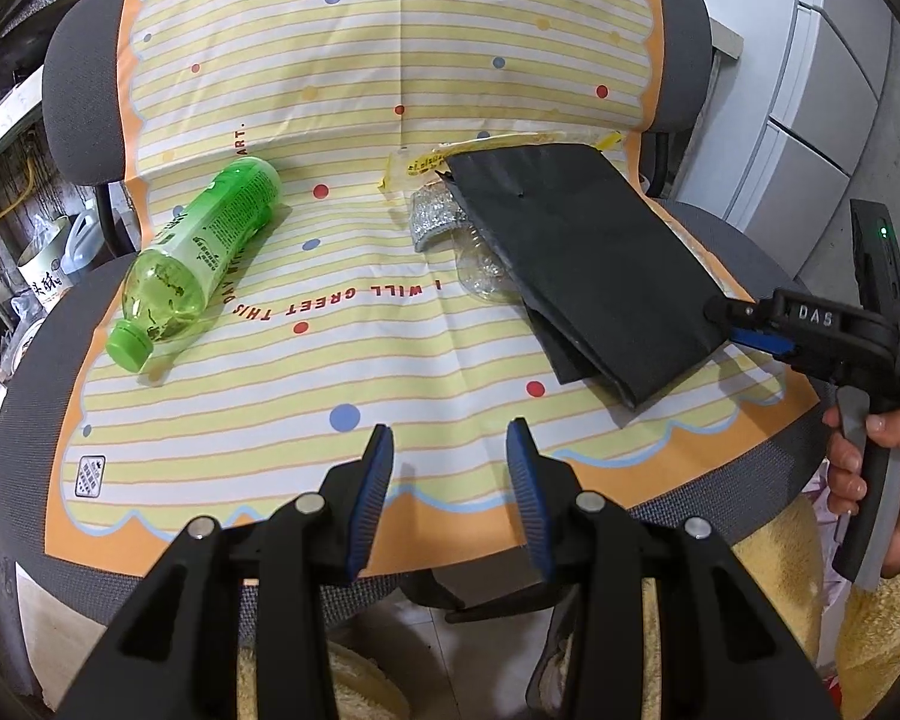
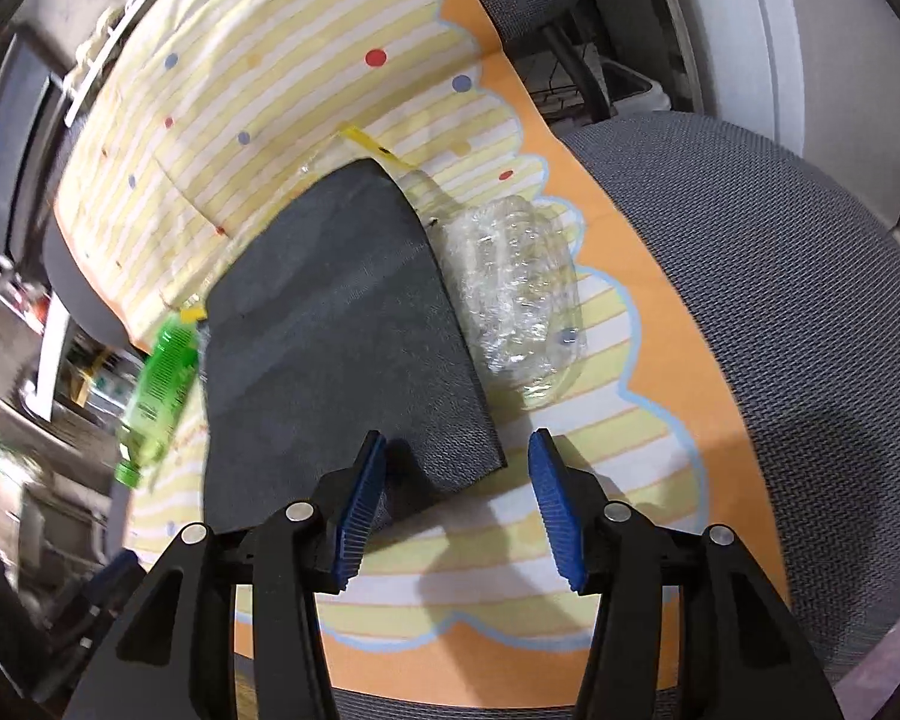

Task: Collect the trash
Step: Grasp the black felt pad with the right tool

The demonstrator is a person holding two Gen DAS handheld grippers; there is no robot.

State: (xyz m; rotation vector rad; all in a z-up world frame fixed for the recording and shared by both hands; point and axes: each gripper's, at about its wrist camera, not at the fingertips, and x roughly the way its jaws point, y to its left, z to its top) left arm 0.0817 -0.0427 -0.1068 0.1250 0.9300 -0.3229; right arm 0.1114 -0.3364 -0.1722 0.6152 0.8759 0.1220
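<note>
Left wrist view: left gripper (image 1: 449,480) low over near edge of striped cloth (image 1: 342,120), blue pads apart, nothing between them, no contact with anything. Off to its right, right gripper (image 1: 727,317) gripped by a hand (image 1: 876,468), tips at the near corner of a folded black bag (image 1: 582,264). Right wrist view: right gripper (image 2: 457,501) with pads spread, nothing pinched; near edge of black bag (image 2: 336,324) reaching into the gap beside the left-hand pad, contact not clear. Farther out on the cloth (image 2: 600,480), crushed clear plastic bottle (image 2: 519,294) on its side, touching the bag's right edge and partly under it, empty as far as can be seen. Same clear bottle (image 1: 480,267) poking from under the bag in the left view, next to a silvery glittery scrap (image 1: 435,219) and a clear wrapper with yellow print (image 1: 426,165). Well apart to the left, green bottle (image 1: 195,258) lying on its side, capped, cap toward the near edge, some pale liquid and dark bits inside. Green bottle (image 2: 159,384) blurred in the right view. Cloth draped over seat and back of a grey mesh chair (image 1: 84,60).
</note>
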